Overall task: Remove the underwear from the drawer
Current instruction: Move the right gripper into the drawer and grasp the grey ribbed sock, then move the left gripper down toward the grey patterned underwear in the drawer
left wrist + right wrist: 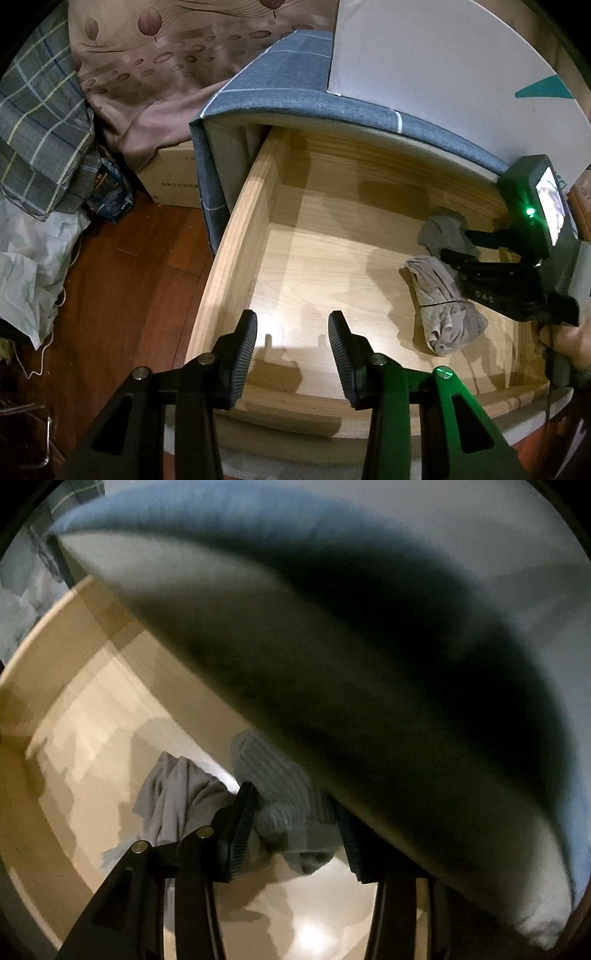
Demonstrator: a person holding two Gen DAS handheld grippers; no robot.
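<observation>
A light wooden drawer [236, 236] stands pulled open from under a blue-covered bed [280, 88]. At its right side lie a grey ribbed rolled garment [443, 230] and a beige bundled garment [439, 302]. My right gripper [458, 243] reaches in from the right, its fingers on either side of the grey roll. In the right wrist view the grey roll [291, 812] sits between the fingers [240, 830], held, with the beige bundle [177, 797] to its left. My left gripper [291, 354] is open and empty over the drawer's front edge.
A cardboard box [173, 177] stands on the wooden floor [122, 295] left of the drawer. Checked bedding [40, 122] and plastic bags [26, 273] lie further left. A white board [443, 62] lies on the bed. The bed's padded edge [369, 664] overhangs the drawer closely.
</observation>
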